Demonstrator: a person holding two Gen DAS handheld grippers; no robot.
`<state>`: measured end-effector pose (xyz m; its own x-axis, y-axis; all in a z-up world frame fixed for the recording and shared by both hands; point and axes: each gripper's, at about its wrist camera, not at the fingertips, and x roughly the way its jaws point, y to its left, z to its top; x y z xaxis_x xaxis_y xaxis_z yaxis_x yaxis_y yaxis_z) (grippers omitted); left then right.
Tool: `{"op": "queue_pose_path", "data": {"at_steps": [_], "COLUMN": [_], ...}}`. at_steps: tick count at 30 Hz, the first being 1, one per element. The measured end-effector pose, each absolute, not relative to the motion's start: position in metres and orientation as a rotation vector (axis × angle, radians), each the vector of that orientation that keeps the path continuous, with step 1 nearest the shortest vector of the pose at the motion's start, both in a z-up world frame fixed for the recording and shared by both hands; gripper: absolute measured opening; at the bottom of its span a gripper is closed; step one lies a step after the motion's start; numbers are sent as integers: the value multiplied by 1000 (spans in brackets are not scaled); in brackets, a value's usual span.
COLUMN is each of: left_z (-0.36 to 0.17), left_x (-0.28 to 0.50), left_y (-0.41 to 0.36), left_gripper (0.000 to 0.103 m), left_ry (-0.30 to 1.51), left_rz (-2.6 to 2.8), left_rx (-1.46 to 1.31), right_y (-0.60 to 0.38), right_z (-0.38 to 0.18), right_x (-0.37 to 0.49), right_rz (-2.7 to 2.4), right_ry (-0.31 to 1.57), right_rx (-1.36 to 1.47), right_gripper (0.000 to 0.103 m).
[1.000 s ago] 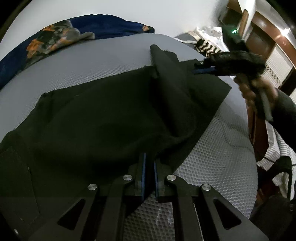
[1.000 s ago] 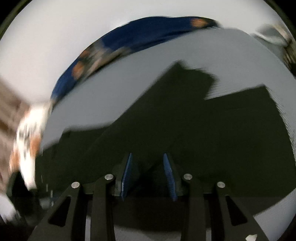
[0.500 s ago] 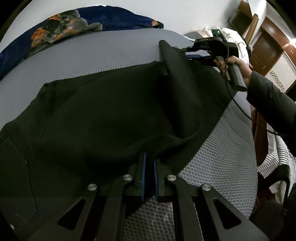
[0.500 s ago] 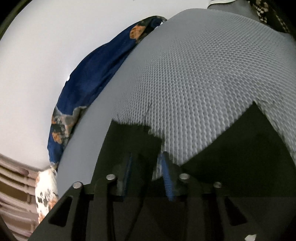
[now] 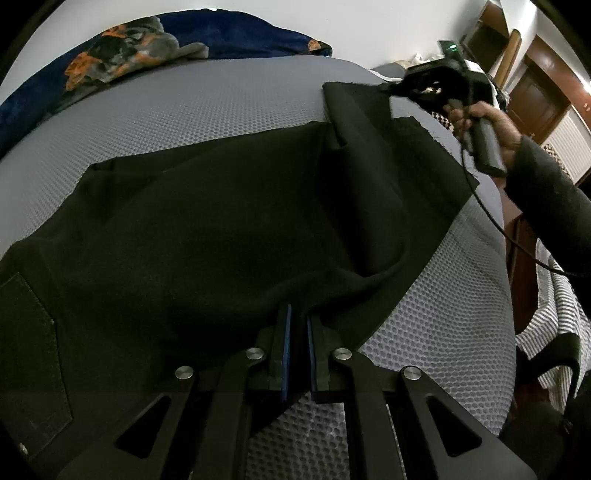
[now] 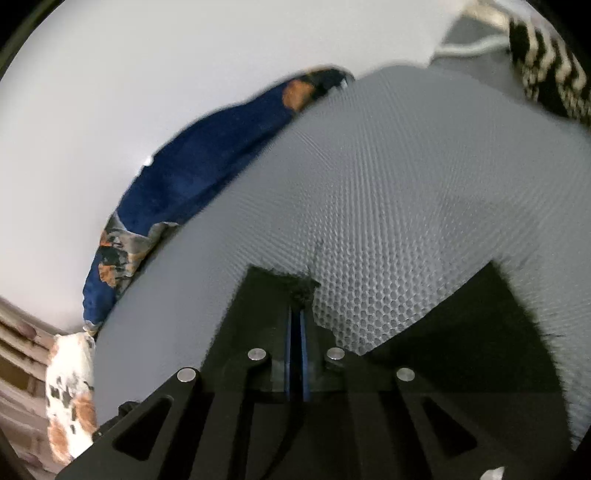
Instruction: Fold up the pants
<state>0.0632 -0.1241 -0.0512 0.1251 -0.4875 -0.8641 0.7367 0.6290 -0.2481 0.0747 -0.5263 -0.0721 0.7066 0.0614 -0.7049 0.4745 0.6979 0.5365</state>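
- One pair of black pants (image 5: 229,221) lies spread over the grey honeycomb-textured bed (image 5: 207,107), a stitched back pocket (image 5: 29,354) at the near left (the cloth is matte and creased into a ridge toward the middle).
- The left tongs (image 5: 295,325) are pinched on a fold at the near edge of the pants.
- The right tongs (image 6: 295,314) are clamped on the corner of a leg hem (image 6: 273,280), at the far right of the bed.
- A blue blanket with orange patches (image 5: 155,48) lies along the white wall (image 5: 332,22); brown wooden doors (image 5: 535,96) stand at right.
- Two tongs, one pair of pants, one blanket.
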Motion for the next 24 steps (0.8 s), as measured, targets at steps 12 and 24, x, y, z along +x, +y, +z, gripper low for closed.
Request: {"op": "queue_pose_path", "data": {"at_steps": [12,24], "left_z": [-53,-59], "left_x": [55,50], "left_y": [-131,-139], "left_gripper": [8,8], "left_ry": [1119,1132], "left_rz": [-923,-925], "left_rx": [306,366], "right_y": [-502,-517], "right_z": [-38,-97], "right_x": [-45,-95], "right_rz": [-633,-758], "right_ry": [828,936], "right_rx": [458,514], "right_gripper": [3,2]}}
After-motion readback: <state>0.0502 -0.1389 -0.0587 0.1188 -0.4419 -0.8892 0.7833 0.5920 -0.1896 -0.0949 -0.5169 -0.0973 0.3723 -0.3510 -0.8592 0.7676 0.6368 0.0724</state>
